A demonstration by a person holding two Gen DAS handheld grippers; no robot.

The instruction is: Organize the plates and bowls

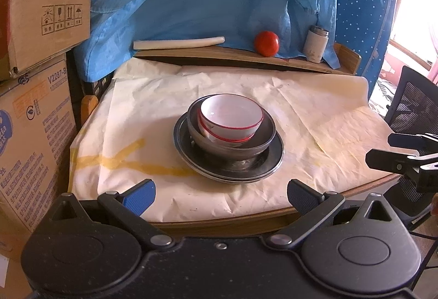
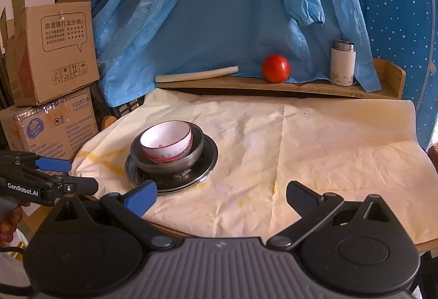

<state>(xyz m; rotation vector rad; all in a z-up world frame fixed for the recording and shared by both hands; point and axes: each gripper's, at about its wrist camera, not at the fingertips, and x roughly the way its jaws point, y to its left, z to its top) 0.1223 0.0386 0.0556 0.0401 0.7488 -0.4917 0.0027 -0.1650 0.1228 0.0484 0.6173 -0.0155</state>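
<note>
Crockery is sitting nested mid-table: white bowl [image 1: 231, 114] inside steel bowl [image 1: 232, 145] on stacked steel plates [image 1: 262, 167], largest lowest for stability. Left gripper [image 1: 221, 196] and right gripper [image 2: 221, 196] are hovering wide open, holding nothing, near the table's front edge.
</note>
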